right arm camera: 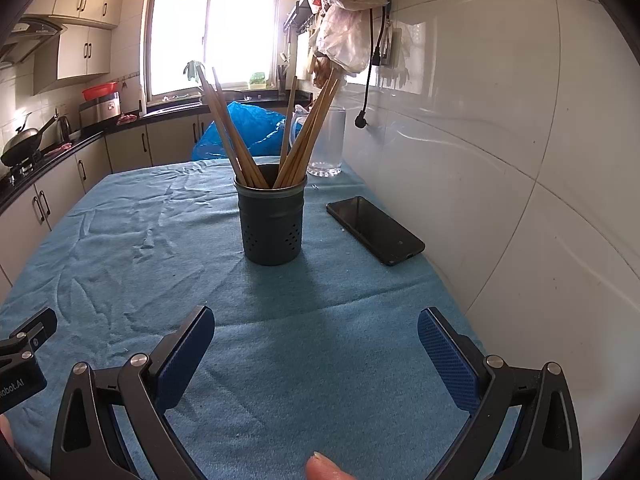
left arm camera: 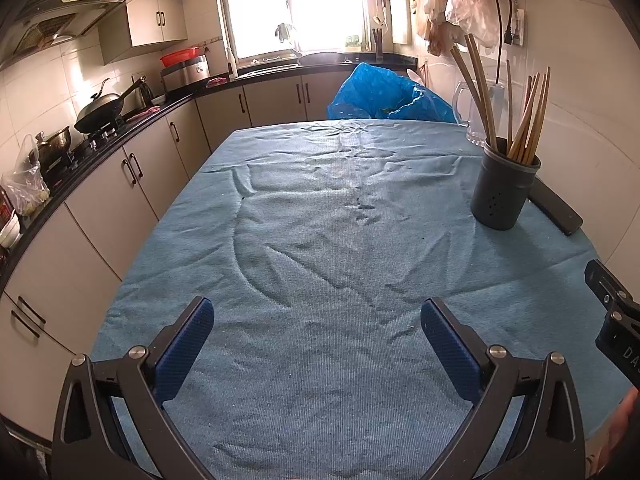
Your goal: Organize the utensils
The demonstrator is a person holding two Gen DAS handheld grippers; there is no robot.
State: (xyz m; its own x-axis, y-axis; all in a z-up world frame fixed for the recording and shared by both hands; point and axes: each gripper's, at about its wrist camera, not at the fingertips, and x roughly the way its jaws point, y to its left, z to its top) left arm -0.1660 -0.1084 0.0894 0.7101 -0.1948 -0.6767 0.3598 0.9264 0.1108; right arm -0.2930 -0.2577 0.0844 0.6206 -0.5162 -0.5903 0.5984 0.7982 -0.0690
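Observation:
A dark perforated utensil holder stands upright on the blue tablecloth, with several wooden chopsticks leaning out of it. It also shows at the right in the left wrist view, chopsticks inside. My left gripper is open and empty, low over the cloth near the table's front. My right gripper is open and empty, facing the holder from the front, well short of it. Part of the right gripper's body shows at the left wrist view's right edge.
A black phone lies flat right of the holder, near the tiled wall. A clear glass jug and a blue plastic bag sit at the table's far end. Kitchen counters run along the left.

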